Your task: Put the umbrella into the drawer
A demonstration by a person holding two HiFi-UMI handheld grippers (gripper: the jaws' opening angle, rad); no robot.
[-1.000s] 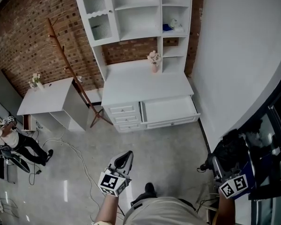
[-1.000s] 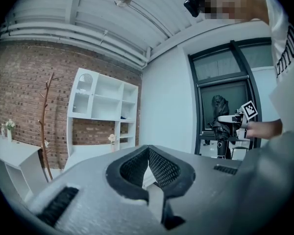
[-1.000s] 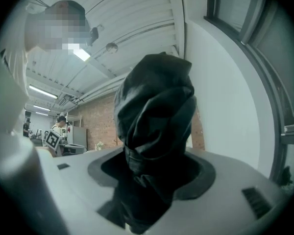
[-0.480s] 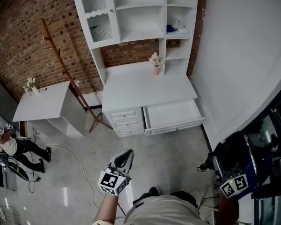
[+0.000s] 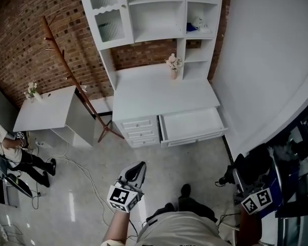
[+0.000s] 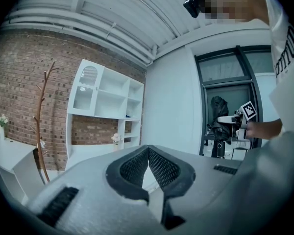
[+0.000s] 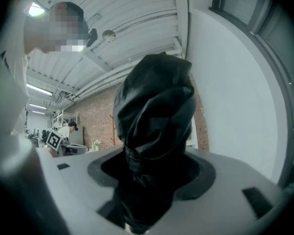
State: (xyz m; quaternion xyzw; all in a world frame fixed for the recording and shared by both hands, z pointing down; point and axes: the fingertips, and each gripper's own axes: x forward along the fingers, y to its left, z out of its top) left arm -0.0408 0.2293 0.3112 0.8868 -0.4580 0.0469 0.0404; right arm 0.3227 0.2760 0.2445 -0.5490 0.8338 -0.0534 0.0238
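The white desk (image 5: 161, 94) with a shelf unit stands against the brick wall, and its wide right drawer (image 5: 192, 124) is pulled open and looks empty. A black folded umbrella (image 5: 252, 164) hangs at the lower right, held in my right gripper (image 5: 242, 182). In the right gripper view the umbrella (image 7: 154, 126) fills the space between the jaws, with my right gripper (image 7: 152, 180) shut on it. My left gripper (image 5: 137, 171) floats over the floor, well short of the desk. Its jaws meet at the tips with nothing between them, as the left gripper (image 6: 148, 150) view shows.
A vase of flowers (image 5: 173, 65) stands on the desk. A wooden coat rack (image 5: 72, 70) leans left of it, beside a small white table (image 5: 49, 109). A person (image 5: 7, 150) sits at the far left, with cables (image 5: 87, 181) on the floor. A white wall (image 5: 267, 60) runs along the right.
The desk and open drawer have shifted slightly right and nearer in the head view, and a foot has stepped forward. Both grippers keep their places and states.
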